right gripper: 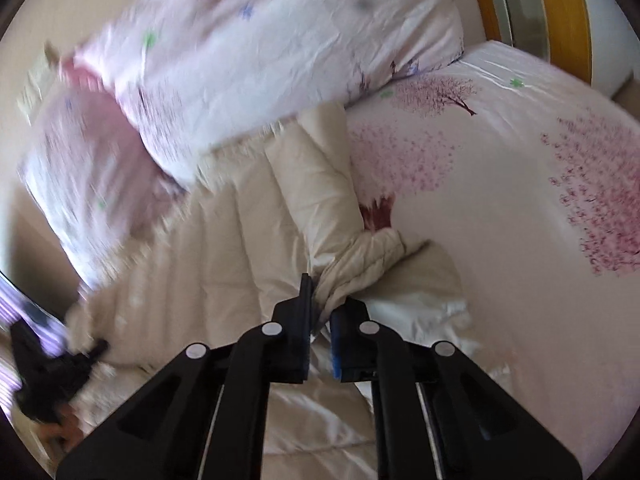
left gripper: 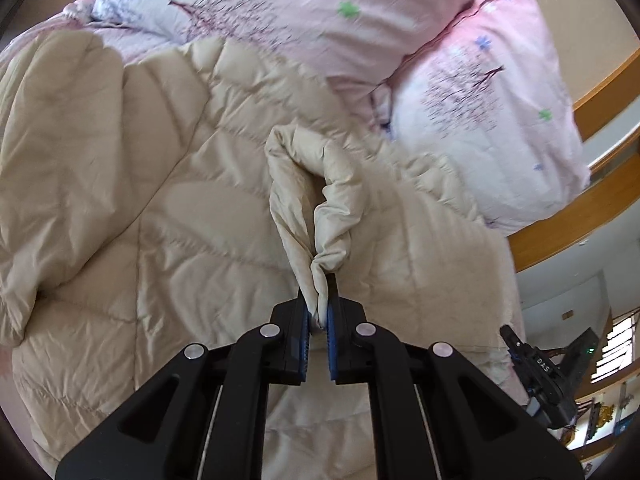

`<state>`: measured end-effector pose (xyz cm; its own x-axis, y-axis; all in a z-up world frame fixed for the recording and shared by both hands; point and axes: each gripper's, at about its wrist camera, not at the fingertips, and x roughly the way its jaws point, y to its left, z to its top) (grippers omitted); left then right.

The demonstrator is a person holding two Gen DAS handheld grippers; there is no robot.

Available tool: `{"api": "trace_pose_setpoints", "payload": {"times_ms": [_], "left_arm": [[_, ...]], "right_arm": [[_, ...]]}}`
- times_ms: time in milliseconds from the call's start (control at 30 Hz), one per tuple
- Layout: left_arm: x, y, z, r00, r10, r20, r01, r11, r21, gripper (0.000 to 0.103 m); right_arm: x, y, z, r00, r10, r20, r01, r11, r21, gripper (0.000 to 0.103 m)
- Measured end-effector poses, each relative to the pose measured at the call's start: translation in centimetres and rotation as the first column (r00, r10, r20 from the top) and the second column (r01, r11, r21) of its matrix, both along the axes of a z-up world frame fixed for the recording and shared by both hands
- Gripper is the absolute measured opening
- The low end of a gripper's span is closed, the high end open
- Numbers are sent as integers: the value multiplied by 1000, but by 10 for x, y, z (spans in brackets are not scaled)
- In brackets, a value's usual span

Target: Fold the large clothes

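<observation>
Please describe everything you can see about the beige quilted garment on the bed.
The beige quilted garment is padded, with stitched channels and a slightly shiny, wrinkled shell. It lies spread on the blossom-print bedsheet, its far edge against the pink printed pillows. The left gripper is shut on a bunched fold; the right gripper is shut on another bunched part.

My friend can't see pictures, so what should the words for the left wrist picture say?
The left hand-held gripper is shut on a bunched-up fold of a puffy beige quilted coat spread over a bed. Pink and white flowery pillows lie behind the coat, and the right hand-held gripper pokes in at the right edge.
</observation>
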<state>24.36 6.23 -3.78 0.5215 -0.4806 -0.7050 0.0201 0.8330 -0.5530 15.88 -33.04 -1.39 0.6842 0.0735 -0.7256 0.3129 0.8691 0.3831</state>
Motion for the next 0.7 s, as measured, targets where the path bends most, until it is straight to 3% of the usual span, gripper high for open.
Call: {"api": "trace_pose_setpoints", "payload": {"times_ms": [133,200,233,333,433,600,700], "left_arm": [[-1,1,-8,999,0,-35,0,1000,1,7],[-3,3,-8,999,10,-47,-10,1000,10,15],[-4,6,-7,999,15,-52,-15,1000,14,22],[-11,15,-1,999,26,-46,-26,1000,15,39],[-26,28,14,999,36,-7,-36,999,14,51],[-62,69,33,994,93,55,-94,996,7,55],[-81,107,35,984,171,50,-170,985,-12,55]], "right_arm": [[4,5,-9,992,33,-120,-38,998,-43,24],[1,13,1,987,47,-151,-60,995,-85,44],[-2,19,7,986,61,-154,-76,992,-96,45],[-7,52,32,975,182,-124,-196,975,-107,44],[5,101,50,934,348,-76,-356,926,-124,37],[44,185,34,845,522,-115,-534,832,-148,25],[64,225,22,829,542,-136,-559,805,-201,25]]}}
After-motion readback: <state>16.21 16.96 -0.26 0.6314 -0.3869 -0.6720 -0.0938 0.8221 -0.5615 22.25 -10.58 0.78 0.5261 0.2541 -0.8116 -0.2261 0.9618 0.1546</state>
